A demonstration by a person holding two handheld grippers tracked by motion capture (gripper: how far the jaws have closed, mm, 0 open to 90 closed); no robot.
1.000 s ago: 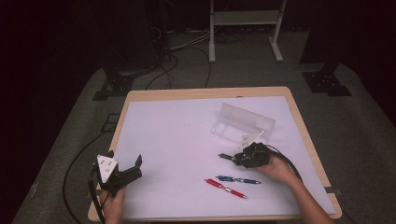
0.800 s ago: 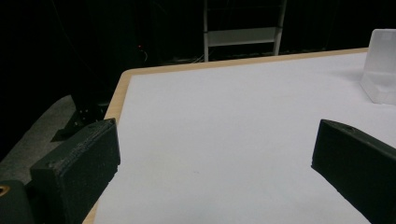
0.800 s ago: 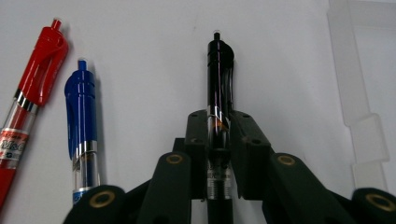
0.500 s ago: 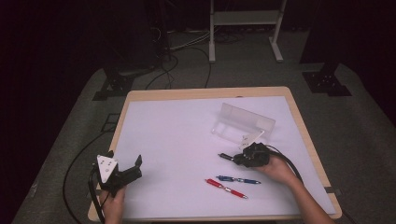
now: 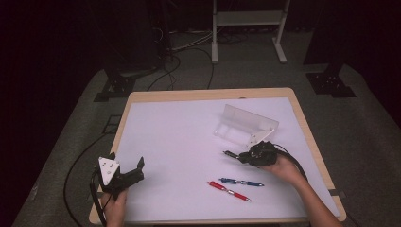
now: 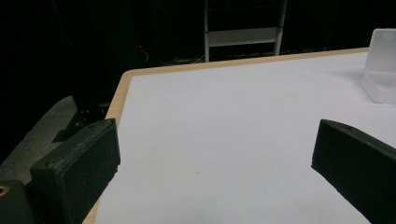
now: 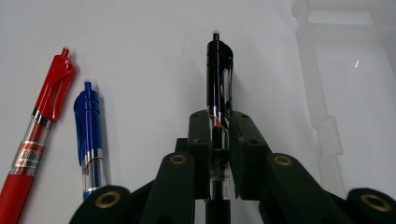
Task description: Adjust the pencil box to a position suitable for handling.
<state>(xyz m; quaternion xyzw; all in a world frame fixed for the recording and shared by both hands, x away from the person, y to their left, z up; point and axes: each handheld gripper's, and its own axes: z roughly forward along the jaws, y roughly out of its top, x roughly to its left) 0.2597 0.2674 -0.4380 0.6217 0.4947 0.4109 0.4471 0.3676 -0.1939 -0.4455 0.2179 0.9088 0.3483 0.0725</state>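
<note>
While the right gripper (image 5: 246, 157) sits at the lower right of the high view, its jaws are pressed together on a black pen (image 7: 218, 79), whose clip end juts past the jaw tips toward the top centre of the right gripper view. In the high view that pen (image 5: 231, 154) points left, just below the clear plastic tray (image 5: 246, 124) at centre right. A blue pen (image 5: 241, 182) and a red pen (image 5: 228, 190) lie loose on the white table (image 5: 179, 142) — side by side, near the lower edge of the frame and close under the right hand (image 5: 283, 166). The left gripper (image 5: 124, 176) rests at the lower left, well apart from the pens; its jaws stand wide apart with nothing between them.
</note>
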